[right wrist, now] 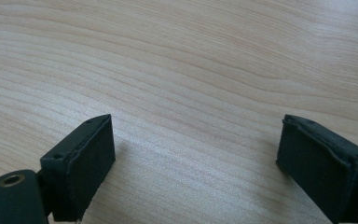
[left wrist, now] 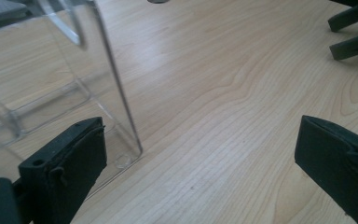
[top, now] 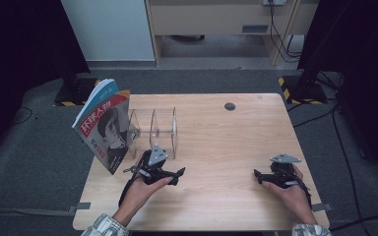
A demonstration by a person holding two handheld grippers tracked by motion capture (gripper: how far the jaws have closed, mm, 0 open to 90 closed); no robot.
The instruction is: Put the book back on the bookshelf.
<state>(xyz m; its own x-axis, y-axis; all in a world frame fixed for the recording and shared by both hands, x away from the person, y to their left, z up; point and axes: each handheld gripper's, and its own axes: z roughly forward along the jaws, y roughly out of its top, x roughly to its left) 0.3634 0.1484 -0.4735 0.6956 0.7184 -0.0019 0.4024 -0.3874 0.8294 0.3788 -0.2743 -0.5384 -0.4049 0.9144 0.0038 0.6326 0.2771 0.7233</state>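
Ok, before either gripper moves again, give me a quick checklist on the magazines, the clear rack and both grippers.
1. Left gripper open, nothing between the jaws: ok.
2. Right gripper open over bare table: ok.
3. Magazines standing in the rack's left end, leaning left: ok.
4. Clear rack upright, other slots empty: ok.
5. Left gripper clear of the rack wall: cannot tell, one jaw is very close.
6. Magazines seated fully in the slot: cannot tell.
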